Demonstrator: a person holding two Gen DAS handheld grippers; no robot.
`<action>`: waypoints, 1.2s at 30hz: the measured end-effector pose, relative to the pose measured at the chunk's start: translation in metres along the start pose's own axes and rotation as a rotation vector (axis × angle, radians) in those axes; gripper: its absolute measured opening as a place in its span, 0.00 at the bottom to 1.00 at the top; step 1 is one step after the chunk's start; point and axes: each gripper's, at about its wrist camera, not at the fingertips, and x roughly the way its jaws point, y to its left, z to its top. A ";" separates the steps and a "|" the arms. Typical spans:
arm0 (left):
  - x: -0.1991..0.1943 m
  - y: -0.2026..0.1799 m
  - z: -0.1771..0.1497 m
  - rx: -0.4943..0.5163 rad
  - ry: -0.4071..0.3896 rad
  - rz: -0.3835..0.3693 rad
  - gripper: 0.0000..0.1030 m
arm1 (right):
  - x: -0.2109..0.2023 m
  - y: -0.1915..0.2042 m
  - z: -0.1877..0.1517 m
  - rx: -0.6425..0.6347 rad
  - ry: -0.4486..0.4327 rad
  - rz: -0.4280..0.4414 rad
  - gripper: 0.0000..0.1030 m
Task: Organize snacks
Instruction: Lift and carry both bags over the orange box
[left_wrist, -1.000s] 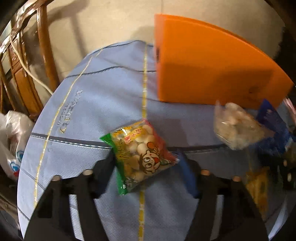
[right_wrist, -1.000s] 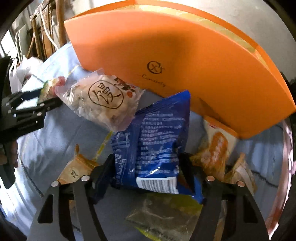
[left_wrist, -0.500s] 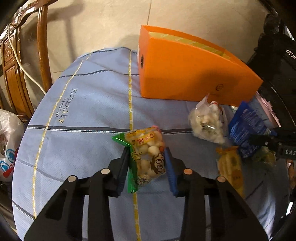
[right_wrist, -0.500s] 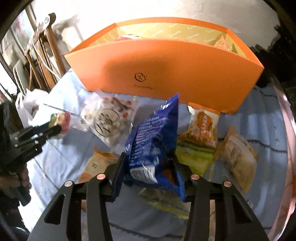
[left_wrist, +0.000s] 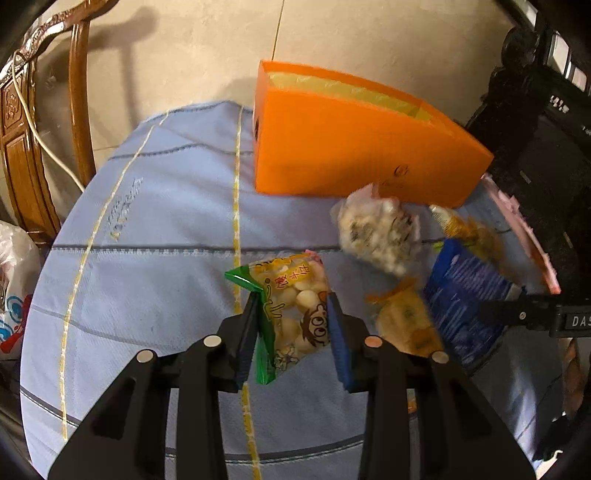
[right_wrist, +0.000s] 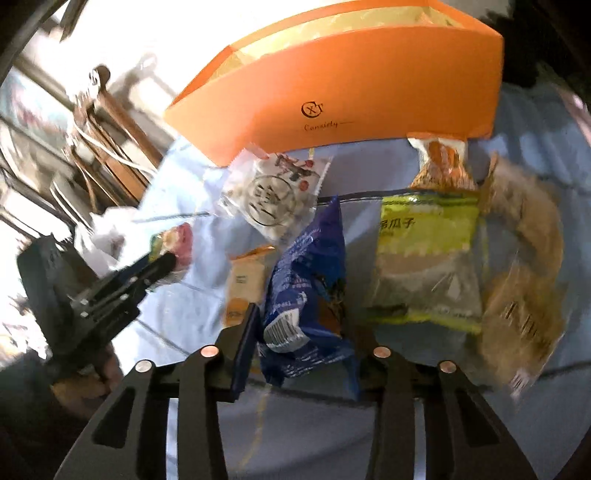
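Snacks sit in both grippers. The left gripper is clamped on a green-edged bag of pale round pieces with a cartoon face; its jaws closed in over the last second and now press both sides. That bag's long axis runs away from the camera and leans a little left, its green sealed end at the far upper left. The right gripper pinches a blue bag, and its jaws have just been closing on it. The blue bag stands nearly on end, its long axis pointing away toward the orange box, its barcode end down by the fingers.

More packets lie loose on the cloth near the box: a clear bag of white pieces, a yellow-green pack, a small orange packet and a brownish one, blurred. The pale blue cloth, lined in yellow and grey, covers a round table. Beige floor tiles lie beyond, and a carved wooden chair stands at the left.
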 end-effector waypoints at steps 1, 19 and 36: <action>-0.006 -0.001 0.003 -0.003 -0.012 -0.012 0.33 | -0.005 0.000 0.001 0.013 -0.009 0.024 0.28; -0.060 -0.023 0.025 0.018 -0.105 -0.099 0.34 | -0.075 0.032 0.016 -0.122 -0.138 -0.004 0.25; -0.092 -0.086 0.169 0.141 -0.264 -0.120 0.34 | -0.176 0.070 0.114 -0.180 -0.417 -0.093 0.25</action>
